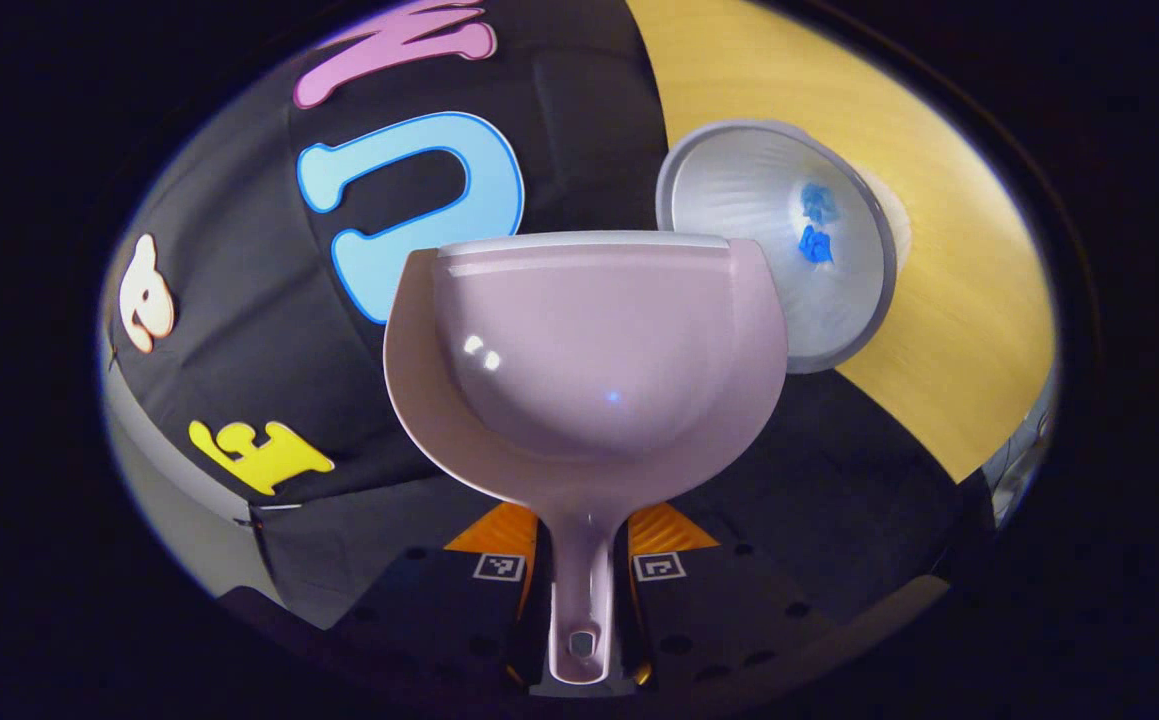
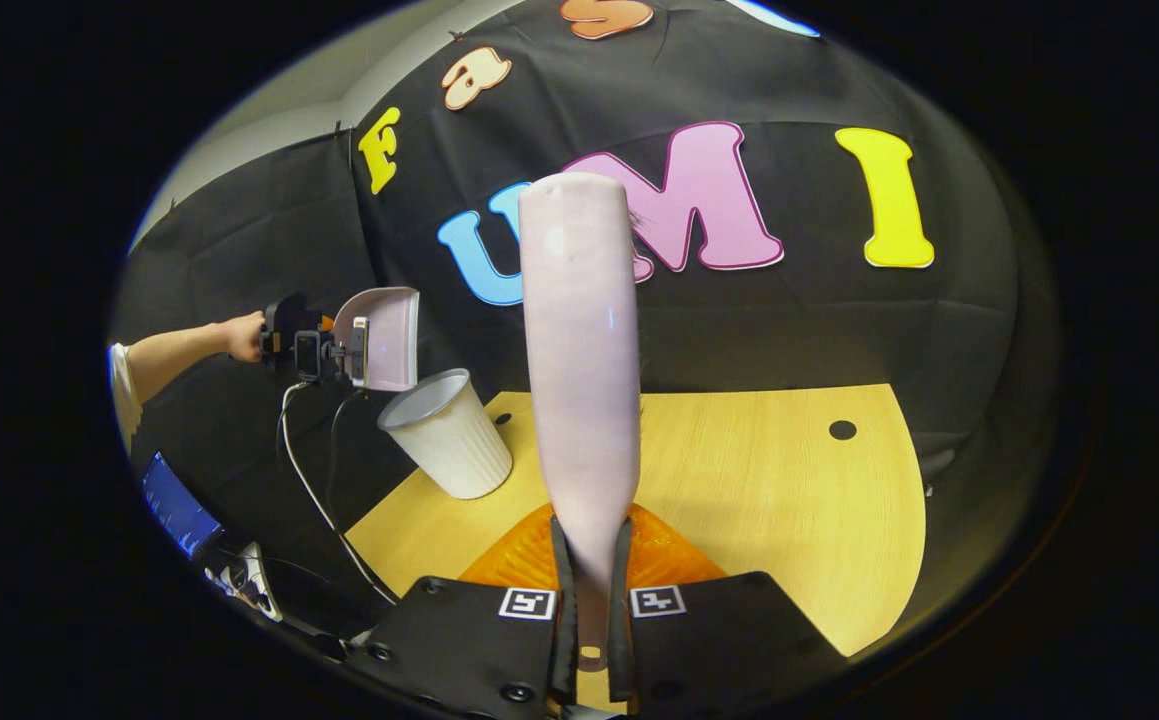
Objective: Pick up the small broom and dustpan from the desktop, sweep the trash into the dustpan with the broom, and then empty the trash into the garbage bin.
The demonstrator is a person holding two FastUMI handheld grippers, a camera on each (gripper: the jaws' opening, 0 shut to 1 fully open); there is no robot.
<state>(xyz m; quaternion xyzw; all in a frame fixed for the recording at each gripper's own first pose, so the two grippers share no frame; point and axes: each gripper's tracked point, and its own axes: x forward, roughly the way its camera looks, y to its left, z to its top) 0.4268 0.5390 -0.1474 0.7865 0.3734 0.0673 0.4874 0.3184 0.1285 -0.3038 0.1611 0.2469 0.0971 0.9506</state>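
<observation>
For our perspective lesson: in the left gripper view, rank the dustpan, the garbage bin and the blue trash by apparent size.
1. dustpan, though nearness to the camera inflates it
2. garbage bin
3. blue trash, inside the bin

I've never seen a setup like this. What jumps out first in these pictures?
A pale pink dustpan held by its handle in the left claw, lifted and tipped beside the white garbage bin, where blue scraps lie inside. In the right gripper view, the right claw grips the matching small broom, standing upright over the wooden desktop.
</observation>
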